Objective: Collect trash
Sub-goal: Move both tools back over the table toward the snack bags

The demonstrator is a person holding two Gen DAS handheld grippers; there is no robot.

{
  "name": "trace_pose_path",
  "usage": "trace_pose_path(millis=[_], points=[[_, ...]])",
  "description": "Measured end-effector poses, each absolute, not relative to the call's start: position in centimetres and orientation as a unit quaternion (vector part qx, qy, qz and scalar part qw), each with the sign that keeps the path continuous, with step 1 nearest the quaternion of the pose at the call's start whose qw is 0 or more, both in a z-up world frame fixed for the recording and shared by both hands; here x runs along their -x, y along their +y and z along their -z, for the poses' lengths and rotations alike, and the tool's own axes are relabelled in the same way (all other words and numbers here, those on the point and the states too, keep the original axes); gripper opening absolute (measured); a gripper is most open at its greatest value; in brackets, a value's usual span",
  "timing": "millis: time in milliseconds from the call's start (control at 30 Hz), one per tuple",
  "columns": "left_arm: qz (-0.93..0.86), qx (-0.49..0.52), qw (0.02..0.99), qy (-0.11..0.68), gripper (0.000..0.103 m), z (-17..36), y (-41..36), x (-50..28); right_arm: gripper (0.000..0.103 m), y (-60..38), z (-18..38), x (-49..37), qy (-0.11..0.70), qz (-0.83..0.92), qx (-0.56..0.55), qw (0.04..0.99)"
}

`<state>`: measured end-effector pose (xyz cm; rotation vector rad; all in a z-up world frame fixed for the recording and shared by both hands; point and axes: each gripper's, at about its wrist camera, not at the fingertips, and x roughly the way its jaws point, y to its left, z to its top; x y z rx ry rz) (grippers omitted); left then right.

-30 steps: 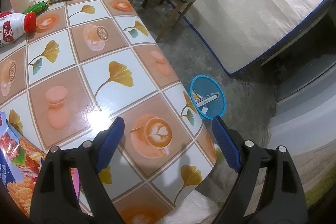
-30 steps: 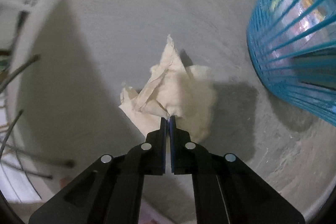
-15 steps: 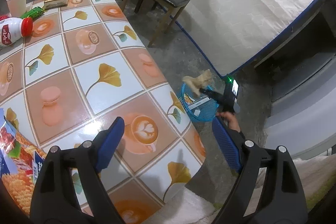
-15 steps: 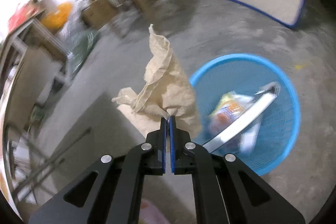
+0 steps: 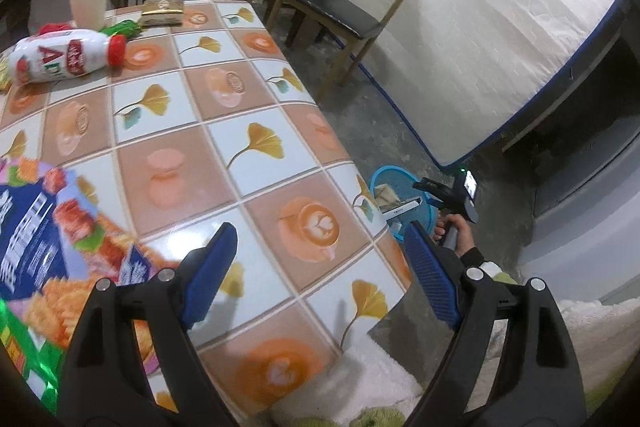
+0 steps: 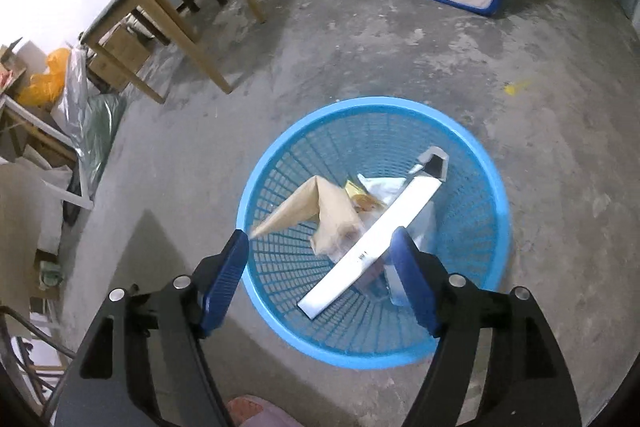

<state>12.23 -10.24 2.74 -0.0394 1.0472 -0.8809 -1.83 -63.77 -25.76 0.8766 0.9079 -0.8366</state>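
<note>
Above the blue wastebasket [image 6: 496, 227], the right tongs [image 6: 320, 277] are opening, empty; the crumpled brown paper [image 6: 320, 211] lies inside. On the worktop [image 5: 256, 115], the left tongs [image 5: 316, 273] gape empty near a light, crinkly snack bag [image 5: 40, 227], probably best pinched at an edge.

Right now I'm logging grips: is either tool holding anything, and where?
Neither. The right tool, jaws opening, hangs over the blue basket with the crumpled paper dropped inside; the left tool is open, empty.
</note>
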Motion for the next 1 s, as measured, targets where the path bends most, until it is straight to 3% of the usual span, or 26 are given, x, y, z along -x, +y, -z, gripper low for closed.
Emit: trace_pose_path(millis=[200,267,600,1000], points=[[0.404,0.025,0.788,0.464,0.081,-3.7,-6.7,-9.9,0.072,-59.8,18.8,4.8,0.357,0.348,-0.408,0.765],[0.405,0.031,0.791,0.458,0.081,-3.9,-5.5,-9.0,0.079,-57.6,16.4,5.2,0.348,0.330,-0.392,0.785],[0.372,0.053,0.820,0.432,0.083,-3.1,1.4,-4.7,0.094,-40.2,4.1,2.4,0.342,0.205,-0.205,0.894],[0.302,0.101,0.854,0.412,0.083,-2.1,9.0,-3.9,0.096,-22.9,-1.0,-3.0,0.314,0.082,-0.054,0.944]])
